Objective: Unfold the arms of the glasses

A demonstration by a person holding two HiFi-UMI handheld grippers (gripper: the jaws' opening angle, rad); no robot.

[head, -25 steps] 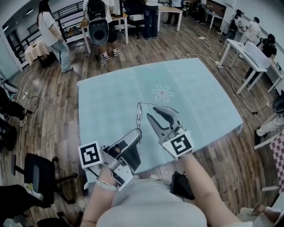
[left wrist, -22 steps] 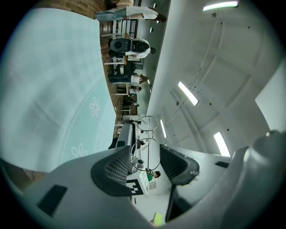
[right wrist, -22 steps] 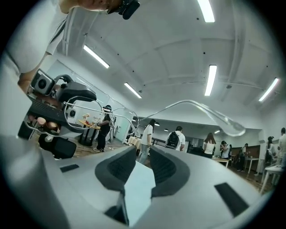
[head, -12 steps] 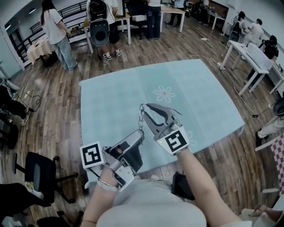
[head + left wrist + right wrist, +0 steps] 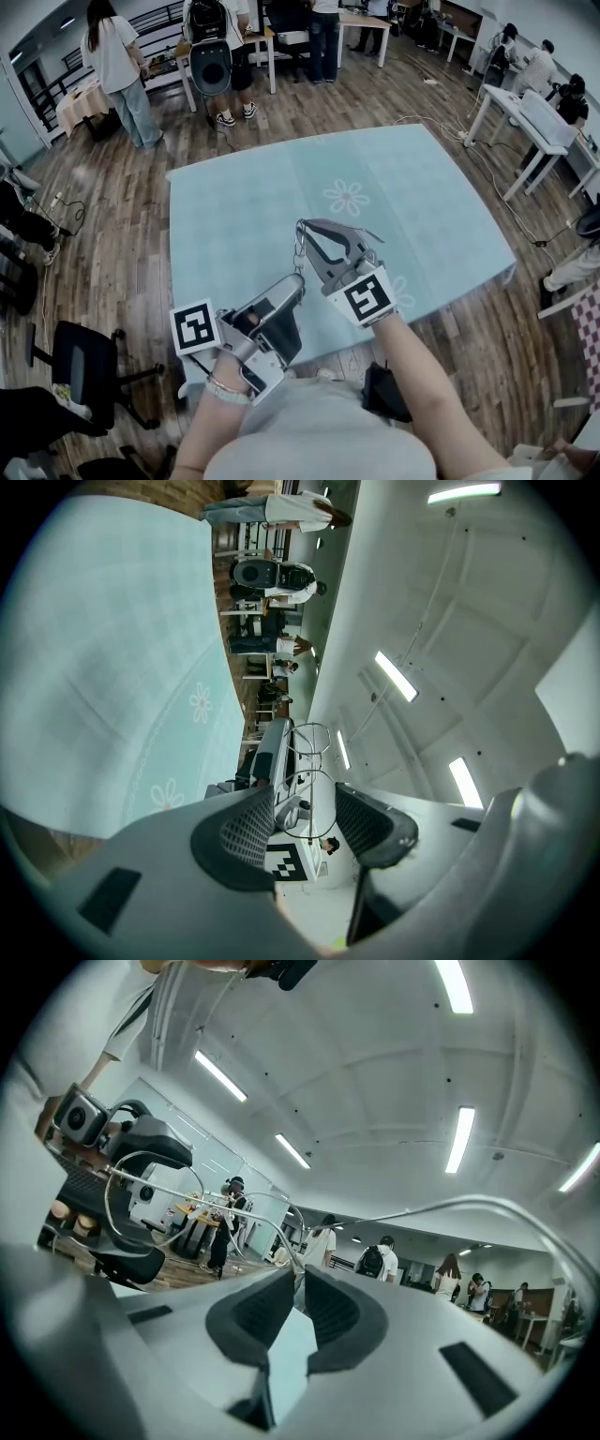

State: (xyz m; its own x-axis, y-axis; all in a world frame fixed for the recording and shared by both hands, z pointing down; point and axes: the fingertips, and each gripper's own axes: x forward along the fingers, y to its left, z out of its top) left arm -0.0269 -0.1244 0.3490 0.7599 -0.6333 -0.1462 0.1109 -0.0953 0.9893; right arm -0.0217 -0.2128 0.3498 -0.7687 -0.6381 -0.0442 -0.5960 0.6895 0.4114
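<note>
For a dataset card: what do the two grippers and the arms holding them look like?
The left gripper and right gripper are grey, with curved jaws and dark textured pads. Each carries a white cube with black square markers. No sleeves reach the forearms. A bracelet is on the left wrist, and the top is light grey.

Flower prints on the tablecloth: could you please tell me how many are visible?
2. One flower print lies in the middle of the tablecloth; the other lies toward its near edge, clearest in the left gripper view. More may be hidden.
</note>
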